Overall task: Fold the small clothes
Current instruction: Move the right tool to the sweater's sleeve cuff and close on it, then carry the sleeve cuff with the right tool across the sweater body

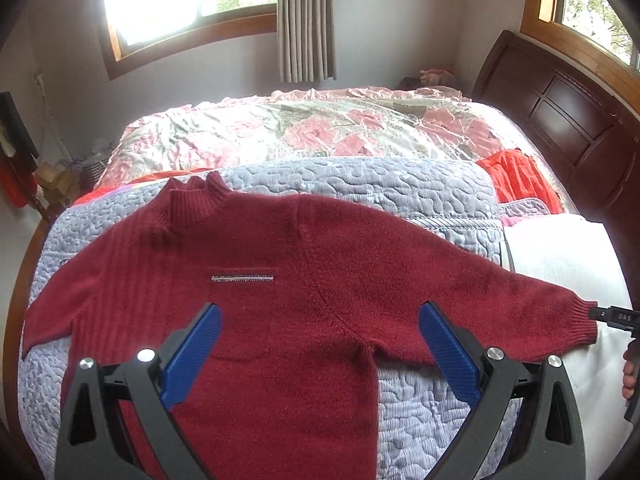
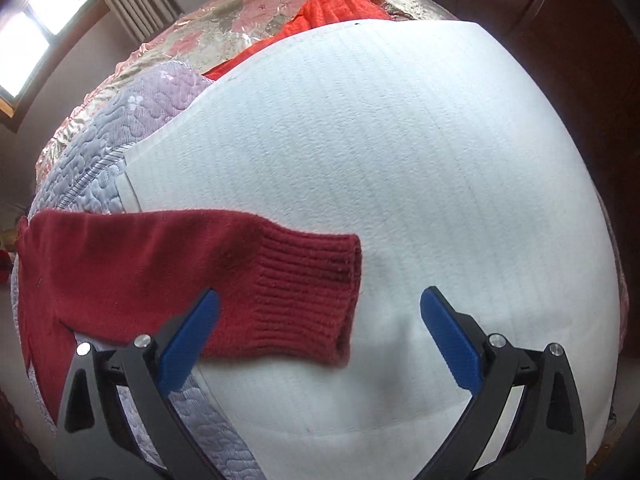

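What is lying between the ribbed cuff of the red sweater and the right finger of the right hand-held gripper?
Only bare white cover. In the right wrist view, nothing sits between the ribbed cuff and that finger of the open right hand-held gripper.

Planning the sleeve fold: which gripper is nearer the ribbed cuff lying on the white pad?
Right. The right gripper hovers open at the ribbed cuff; the left gripper is open over the sweater's body.

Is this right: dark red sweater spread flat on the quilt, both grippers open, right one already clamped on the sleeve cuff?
Not clamped. In the right wrist view the right gripper is open, its jaws wide apart, with the ribbed sleeve cuff lying loose on the white pad. The rest holds: dark red sweater flat on the quilt, left gripper open.
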{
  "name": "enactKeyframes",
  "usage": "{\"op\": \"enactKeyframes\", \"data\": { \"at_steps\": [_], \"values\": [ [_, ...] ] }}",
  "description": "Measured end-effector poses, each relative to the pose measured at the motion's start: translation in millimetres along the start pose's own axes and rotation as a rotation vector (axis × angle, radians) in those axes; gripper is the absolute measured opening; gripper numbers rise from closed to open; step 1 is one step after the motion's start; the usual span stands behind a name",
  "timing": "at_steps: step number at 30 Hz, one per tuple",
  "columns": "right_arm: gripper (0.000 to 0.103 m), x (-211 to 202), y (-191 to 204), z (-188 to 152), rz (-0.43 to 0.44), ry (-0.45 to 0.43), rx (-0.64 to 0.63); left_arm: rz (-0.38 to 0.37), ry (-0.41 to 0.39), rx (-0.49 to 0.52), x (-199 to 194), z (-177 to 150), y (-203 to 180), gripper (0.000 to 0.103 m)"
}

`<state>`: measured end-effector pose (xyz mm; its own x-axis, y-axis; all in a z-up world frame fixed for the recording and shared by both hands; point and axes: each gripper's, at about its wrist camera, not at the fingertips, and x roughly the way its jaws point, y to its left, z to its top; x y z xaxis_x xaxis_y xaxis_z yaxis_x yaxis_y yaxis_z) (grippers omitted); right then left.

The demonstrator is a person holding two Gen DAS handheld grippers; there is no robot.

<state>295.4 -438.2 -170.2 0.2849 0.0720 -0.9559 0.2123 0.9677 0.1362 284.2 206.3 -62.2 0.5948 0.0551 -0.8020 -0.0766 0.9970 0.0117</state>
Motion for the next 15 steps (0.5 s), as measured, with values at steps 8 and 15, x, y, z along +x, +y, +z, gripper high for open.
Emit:
{"op": "enactKeyframes", "data": {
  "at_steps": [8, 15],
  "values": [
    [0.043, 3.8, -7.6, 5.1, 0.041, 0.003, -0.082, 0.051, 0.026, -0.013, 17.5, 1.9, 16.2, 0.099],
    [0.010, -14.1, -1.4, 3.6, 0.129, -0.008, -0.090, 0.091, 0.058, -0.037, 28.5, -5.9, 49.4, 0.099]
  ]
}}
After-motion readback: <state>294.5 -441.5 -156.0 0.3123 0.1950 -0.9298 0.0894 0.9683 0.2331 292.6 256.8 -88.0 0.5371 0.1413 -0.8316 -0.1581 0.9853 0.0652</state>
